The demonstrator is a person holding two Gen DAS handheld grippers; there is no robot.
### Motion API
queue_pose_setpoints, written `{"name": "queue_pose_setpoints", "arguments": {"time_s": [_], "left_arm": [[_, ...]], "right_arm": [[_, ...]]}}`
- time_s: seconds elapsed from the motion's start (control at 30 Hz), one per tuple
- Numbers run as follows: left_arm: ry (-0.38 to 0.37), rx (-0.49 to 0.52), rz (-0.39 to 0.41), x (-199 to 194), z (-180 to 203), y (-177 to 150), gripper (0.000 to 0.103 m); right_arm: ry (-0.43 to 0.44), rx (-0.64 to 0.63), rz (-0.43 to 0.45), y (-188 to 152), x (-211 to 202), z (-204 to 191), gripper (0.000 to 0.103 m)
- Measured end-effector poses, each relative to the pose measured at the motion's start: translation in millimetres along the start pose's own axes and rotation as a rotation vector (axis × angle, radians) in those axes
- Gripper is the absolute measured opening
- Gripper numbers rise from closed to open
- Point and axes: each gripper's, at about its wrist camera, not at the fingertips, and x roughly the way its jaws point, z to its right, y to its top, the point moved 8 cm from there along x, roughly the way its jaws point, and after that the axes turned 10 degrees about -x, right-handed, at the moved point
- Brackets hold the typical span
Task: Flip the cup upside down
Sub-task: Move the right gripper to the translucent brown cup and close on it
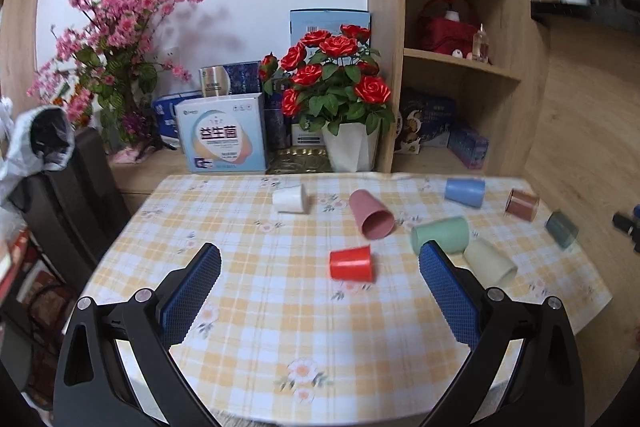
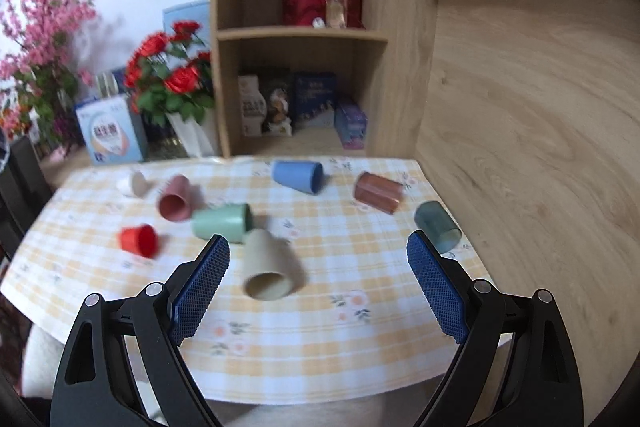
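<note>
The red cup [image 1: 351,263] is lying on its side on the tabletop [image 1: 280,339], just ahead of the left hand-held gripper [image 1: 320,259] and between its wide-open fingers. The cream cup [image 2: 267,267] is lying on its side just ahead of the right hand-held gripper [image 2: 318,247], near its left finger. Both hand-held grippers are holding nothing. The green cup [image 2: 222,223] is lying just behind the cream cup.
</note>
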Motion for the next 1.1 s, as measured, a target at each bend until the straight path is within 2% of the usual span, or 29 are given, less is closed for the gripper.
{"name": "queue_pose_setpoints", "arguments": {"time_s": [0.13, 0.23, 0.33, 0.43, 0.57, 0.63, 0.7, 0.83, 1.1], "left_arm": [[0.008, -0.020, 0.013, 30, -3, 16, 0.097], [0.027, -0.008, 0.008, 56, -3, 23, 0.097], [0.020, -0.021, -0.017, 78, -3, 24, 0.097], [0.041, -0.041, -0.029, 99, -10, 26, 0.097], [0.061, -0.080, -0.048, 118, -22, 24, 0.097], [0.065, -0.121, -0.066, 128, -31, 21, 0.097], [0.072, -0.143, -0.082, 135, -38, 17, 0.097], [0.103, -0.169, -0.130, 150, -56, 6, 0.097], [0.177, -0.192, -0.166, 164, -83, -4, 0.097]], "right_arm": [[0.017, -0.033, -0.092, -7, 51, 29, 0.088], [-0.021, -0.106, -0.155, -9, 93, 51, 0.088], [-0.012, -0.181, -0.203, -5, 131, 61, 0.088], [-0.017, -0.323, -0.259, 1, 172, 62, 0.088], [0.060, -0.549, -0.434, -7, 247, 58, 0.088], [0.037, -0.626, -0.499, -11, 280, 63, 0.088], [0.024, -0.639, -0.556, -8, 314, 72, 0.088], [-0.008, -0.624, -0.610, 9, 370, 82, 0.088], [0.022, -0.651, -0.751, 1, 430, 80, 0.087]]}}
